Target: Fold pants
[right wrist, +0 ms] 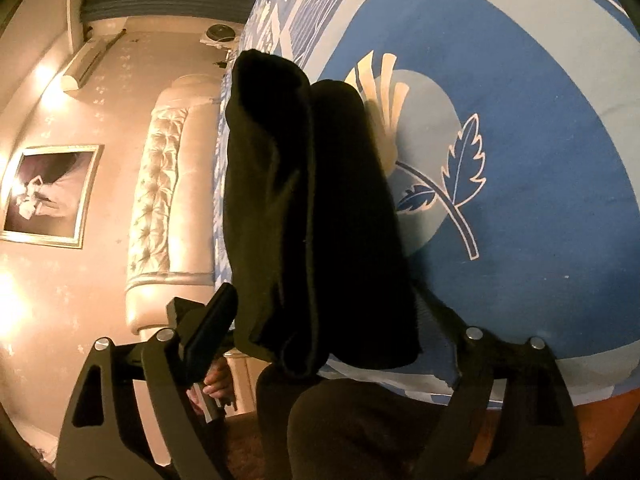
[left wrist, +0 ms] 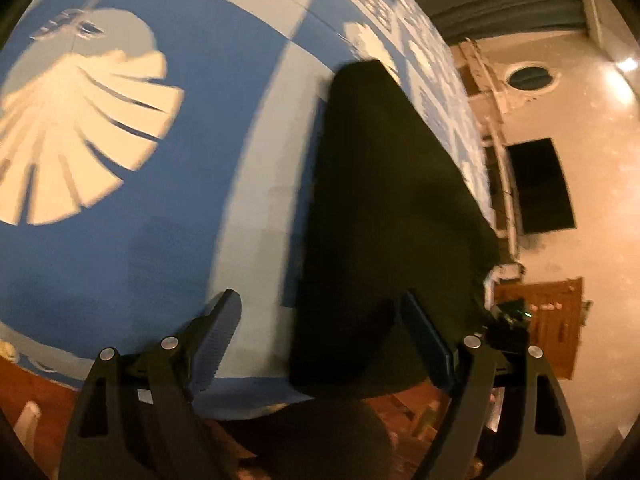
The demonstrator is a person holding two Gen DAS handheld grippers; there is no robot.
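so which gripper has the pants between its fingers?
The right gripper: open, its fingers straddle the folded black pants. The left gripper is open too; pants lie just ahead.

Bedspread [left wrist: 160,240] open left of pants [left wrist: 380,200]; headboard [right wrist: 160,200] beyond.

My right gripper [right wrist: 324,320] stands wide apart, its fingers [right wrist: 208,320] clear of the dark pants [right wrist: 316,208], which lie folded lengthwise on the blue leaf-patterned bed cover [right wrist: 540,160]. A tufted headboard [right wrist: 164,184] and a framed picture [right wrist: 48,194] are at far left.
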